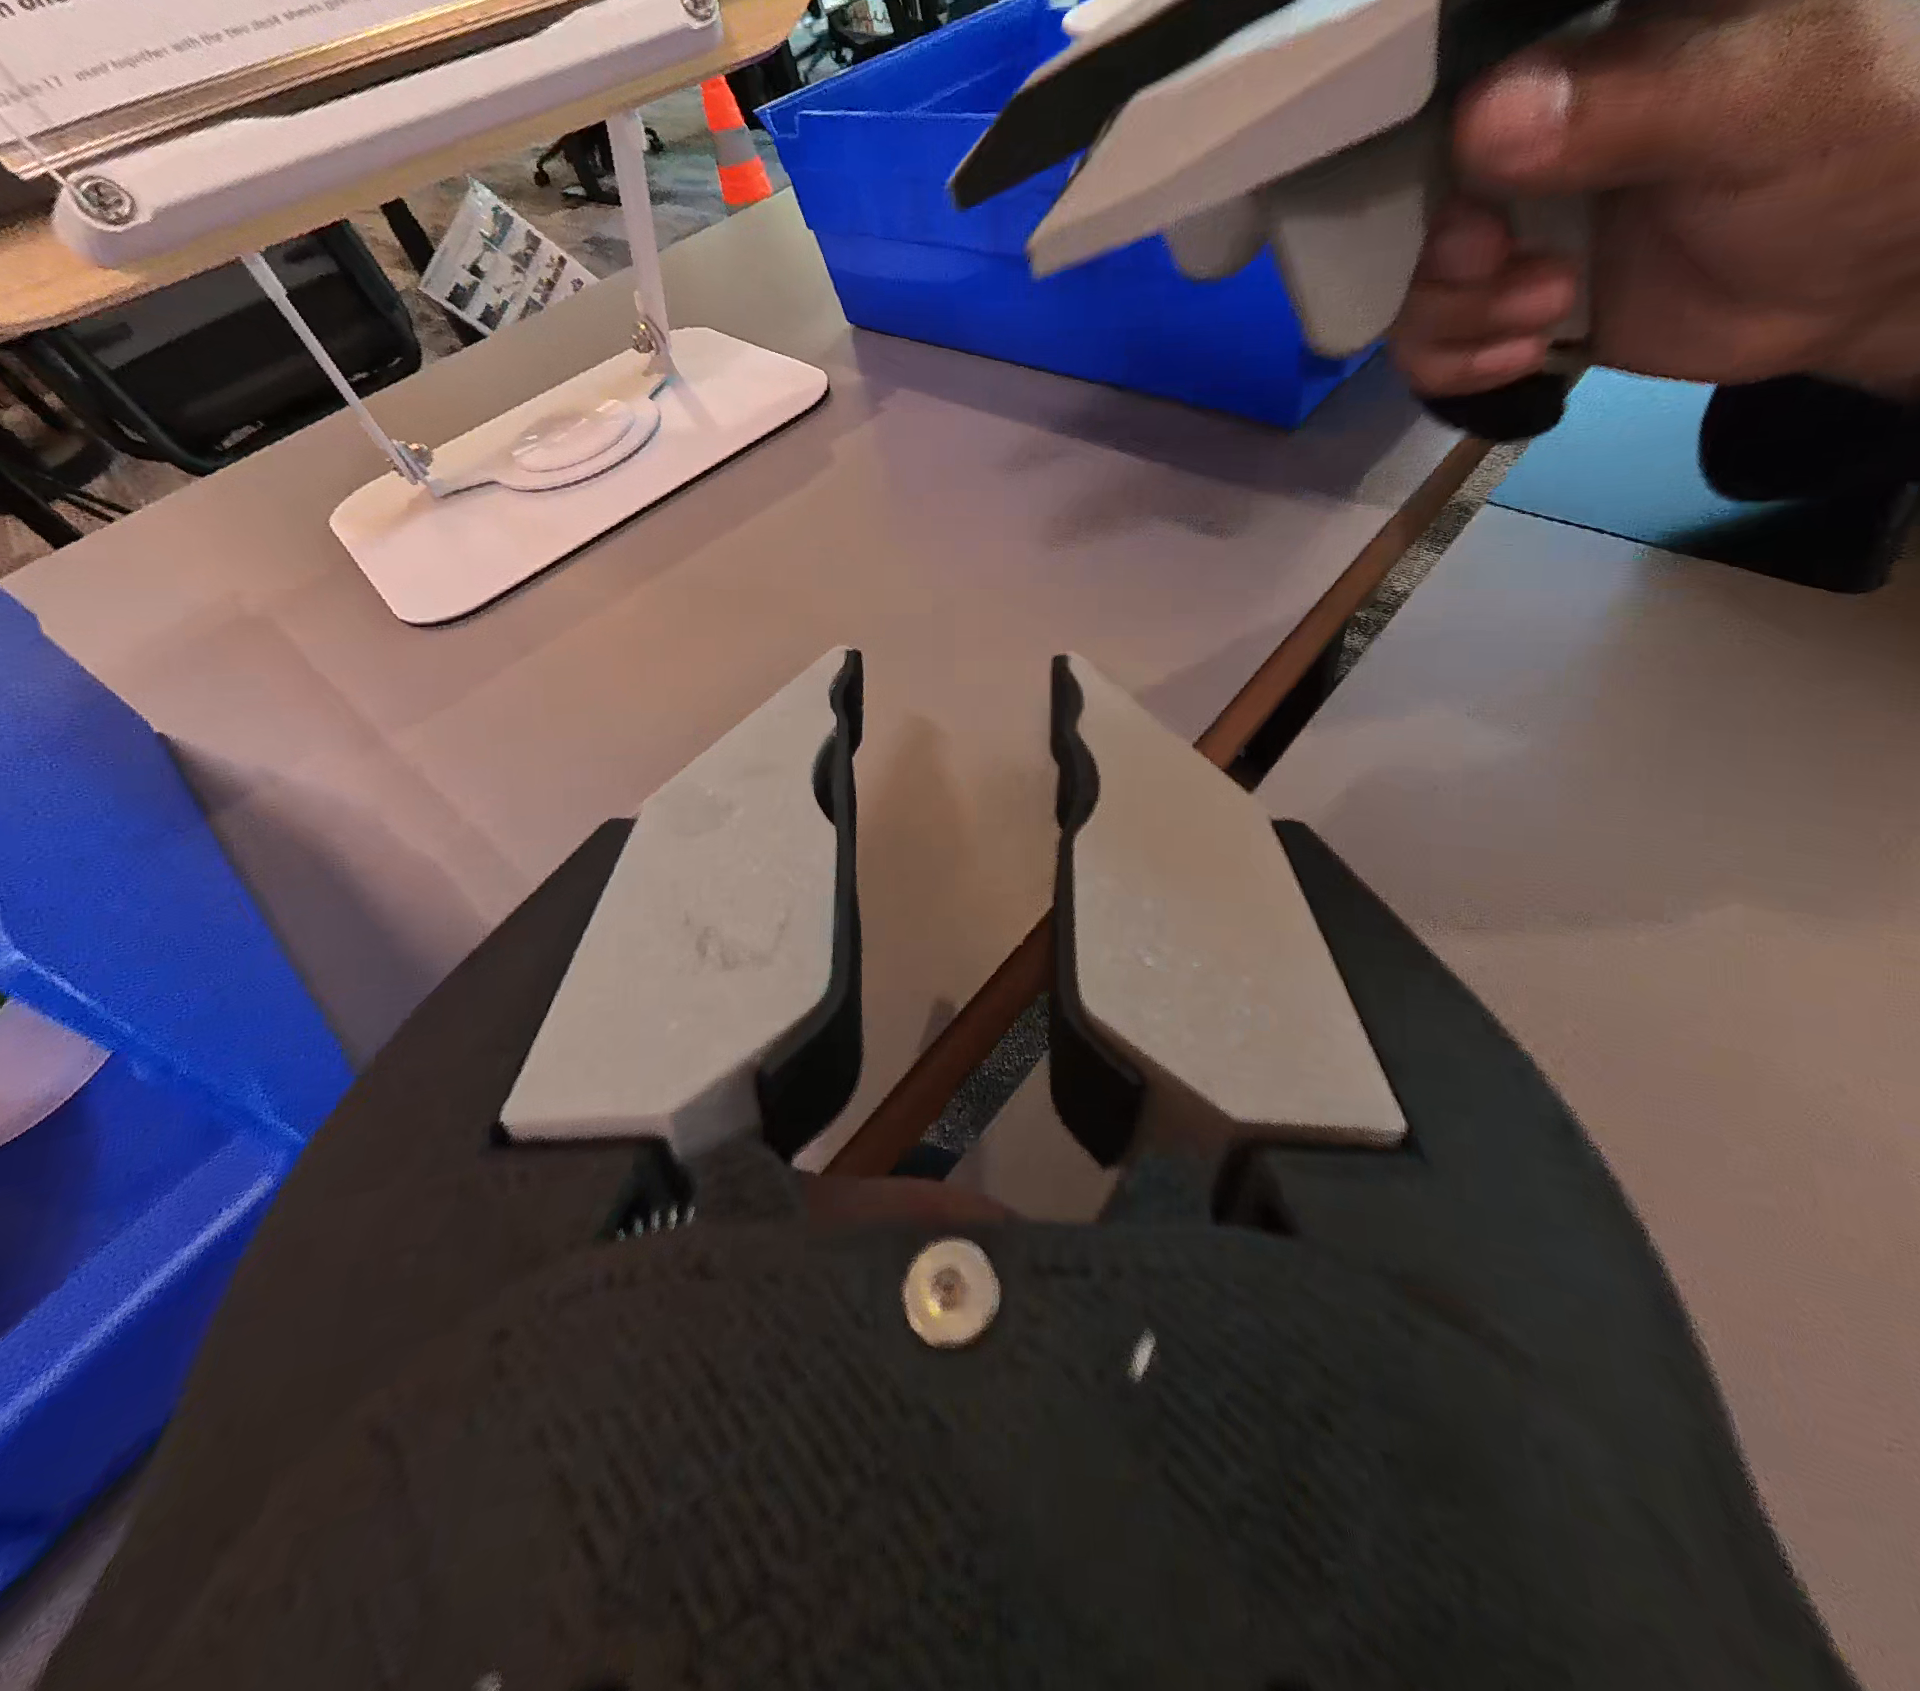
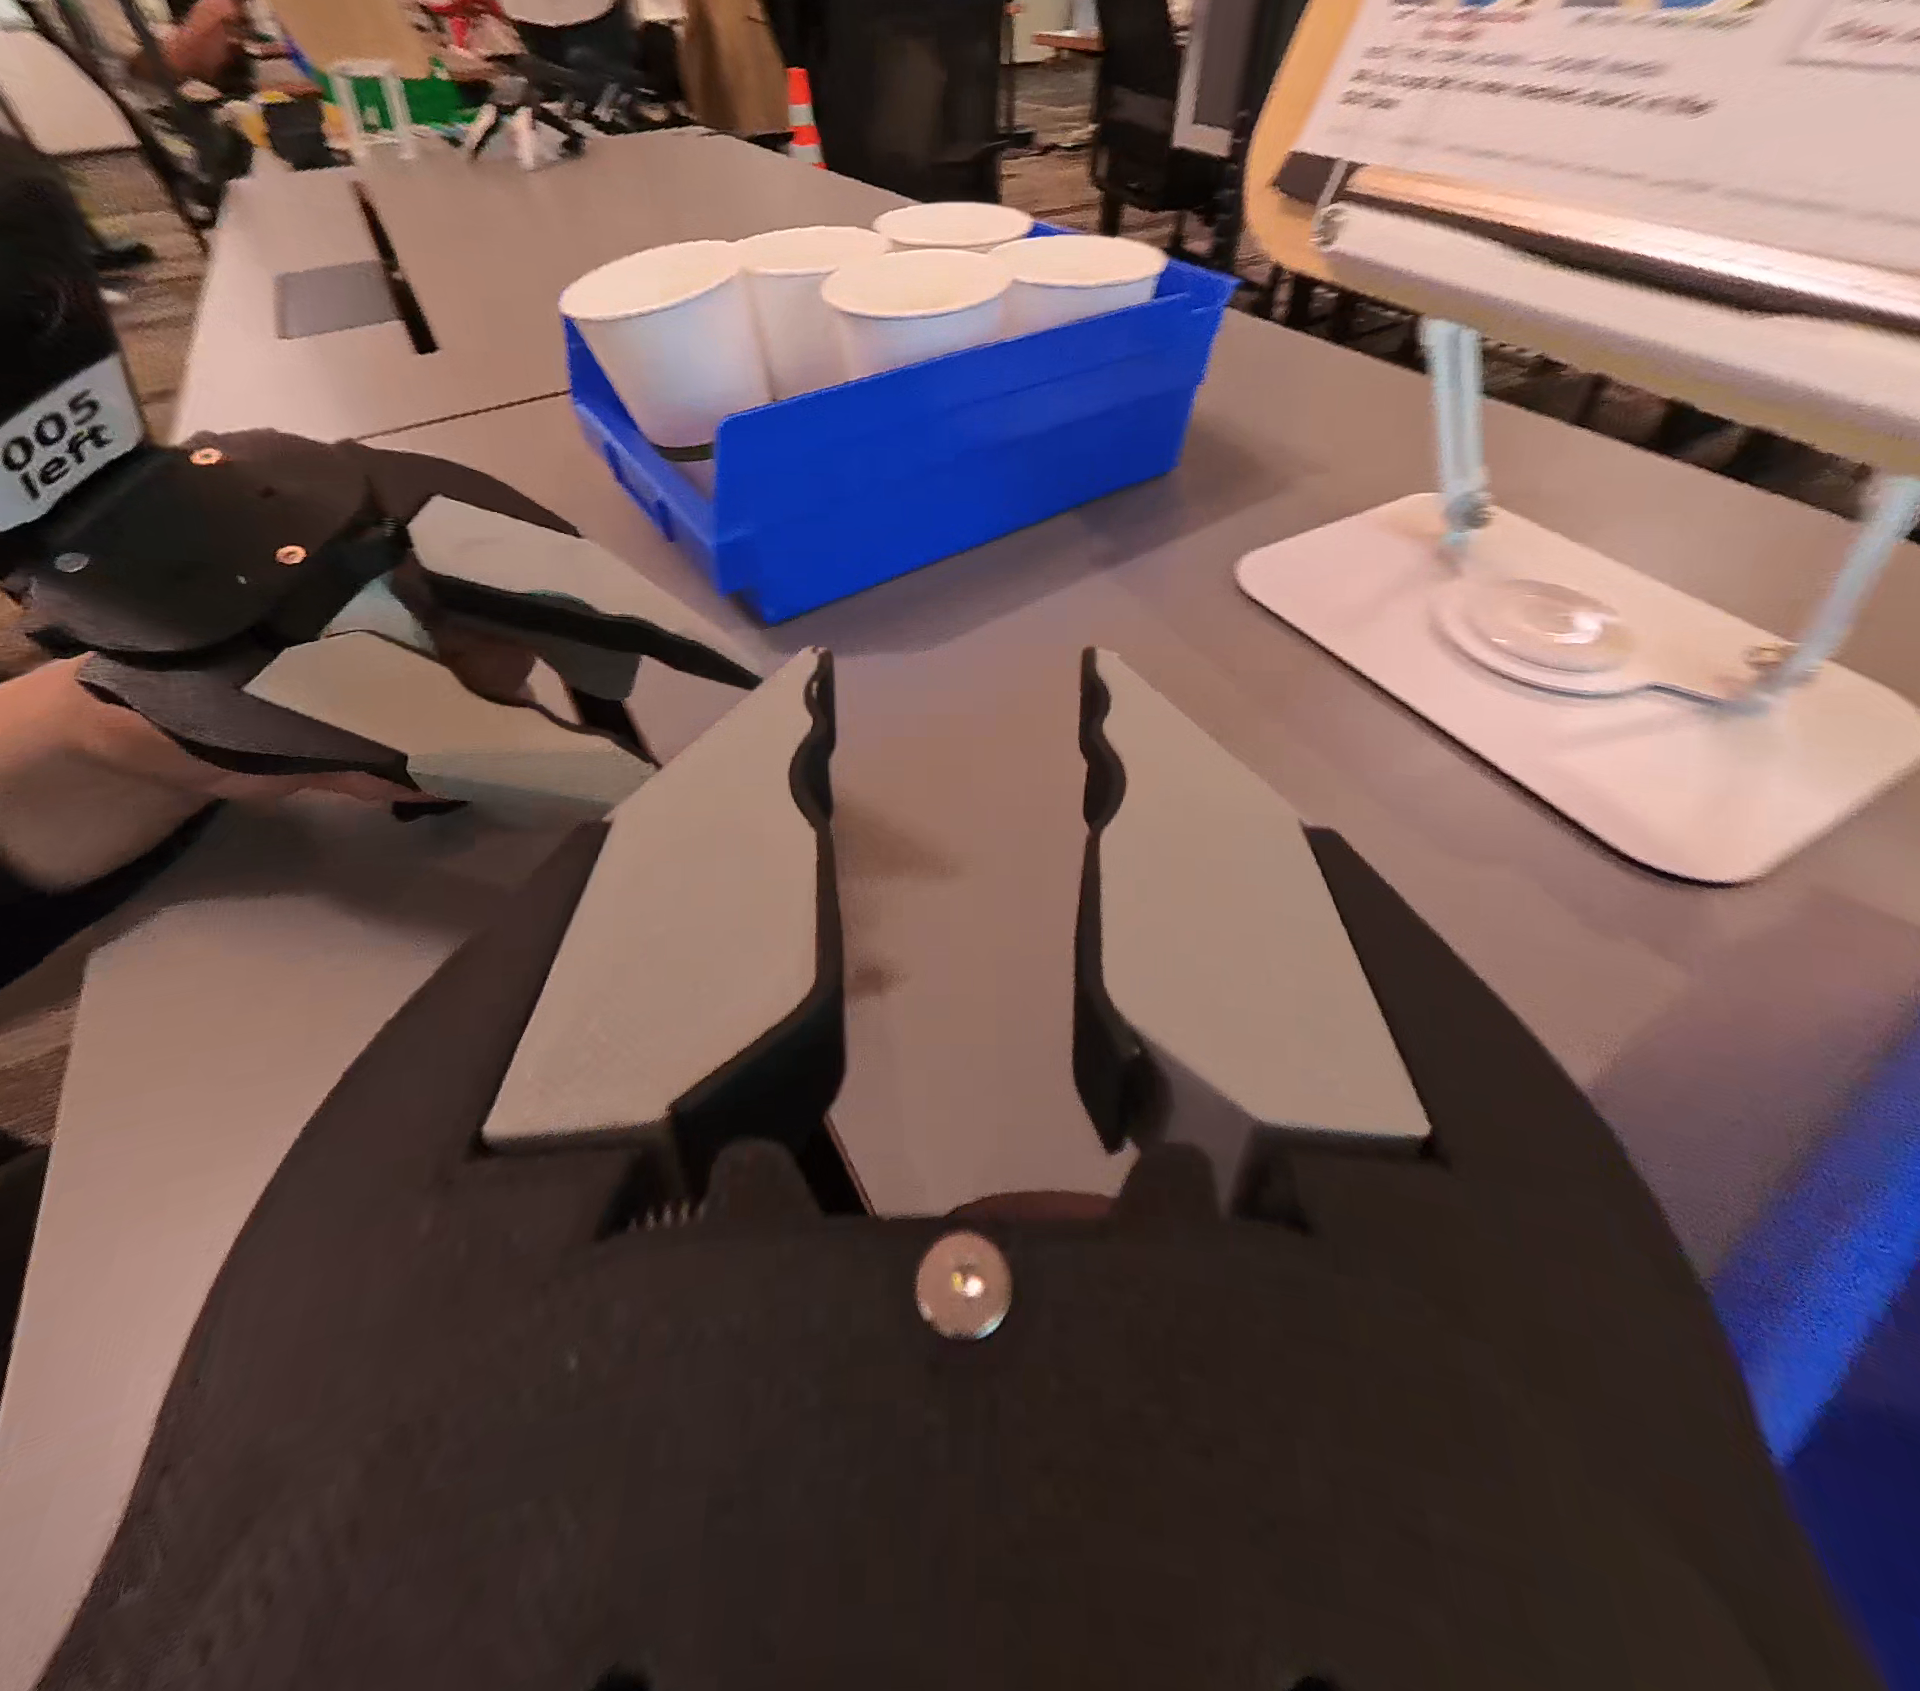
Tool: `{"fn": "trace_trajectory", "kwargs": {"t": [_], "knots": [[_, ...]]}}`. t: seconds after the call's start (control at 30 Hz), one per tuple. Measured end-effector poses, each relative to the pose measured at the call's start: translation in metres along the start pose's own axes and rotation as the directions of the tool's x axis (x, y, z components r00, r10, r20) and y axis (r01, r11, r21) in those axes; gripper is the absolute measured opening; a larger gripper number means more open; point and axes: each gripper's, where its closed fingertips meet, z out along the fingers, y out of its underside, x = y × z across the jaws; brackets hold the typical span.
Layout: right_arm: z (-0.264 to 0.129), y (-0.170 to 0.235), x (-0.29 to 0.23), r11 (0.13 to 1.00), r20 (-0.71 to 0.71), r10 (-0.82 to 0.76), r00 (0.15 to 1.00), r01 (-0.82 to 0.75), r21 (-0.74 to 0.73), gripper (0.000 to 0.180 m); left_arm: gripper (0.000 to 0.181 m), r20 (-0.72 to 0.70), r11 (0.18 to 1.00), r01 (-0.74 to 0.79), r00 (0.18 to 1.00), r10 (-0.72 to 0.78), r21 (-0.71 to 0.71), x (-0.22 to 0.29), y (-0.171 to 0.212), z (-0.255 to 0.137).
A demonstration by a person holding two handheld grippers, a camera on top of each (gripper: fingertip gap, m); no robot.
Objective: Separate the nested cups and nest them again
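Several white paper cups (image 2: pixel 914 301) stand upright side by side in a blue bin (image 2: pixel 935 478) at the far middle of the grey table, in the right wrist view. My right gripper (image 2: pixel 951 665) is open and empty above the table, short of that bin. It also shows in the left wrist view (image 1: pixel 1003 223), held by a hand in front of a second blue bin (image 1: pixel 1039 311). My left gripper (image 1: pixel 954 665) is open and empty over the table edge. It also shows at the left of the right wrist view (image 2: pixel 696 722).
A white sign stand (image 1: pixel 582 478) with a printed sheet stands on the table between the bins; it also shows in the right wrist view (image 2: pixel 1579 685). A blue bin wall (image 1: pixel 114 966) is close on the left. A gap (image 1: pixel 1340 602) separates two tables. Chairs and people are behind. One gripper's finger ends stand about 9 cm off the other's.
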Motion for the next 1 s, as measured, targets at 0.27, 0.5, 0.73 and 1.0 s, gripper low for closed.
{"fn": "trace_trajectory", "kwargs": {"t": [0.27,0.5,0.73,1.0], "knots": [[0.008,0.029,-0.021,0.967,0.181,0.253,0.950,-0.245,-0.070,0.057,0.040,0.000,1.000,0.014,1.000,-0.014,0.019,-0.012,-0.005,-0.003],[0.017,0.026,-0.016,0.980,0.146,0.197,0.969,-0.191,-0.057,0.058,0.046,-0.017,1.000,0.013,1.000,-0.013,0.006,-0.010,-0.004,0.002],[0.016,0.033,-0.012,0.989,0.068,0.146,0.987,-0.143,-0.044,0.061,0.047,-0.070,0.985,0.155,0.986,-0.149,0.082,-0.001,-0.025,-0.007],[0.007,0.026,-0.007,0.986,0.019,0.157,0.987,-0.157,0.056,0.062,0.048,0.112,0.982,0.184,0.976,-0.188,0.045,-0.043,-0.036,-0.075]]}}
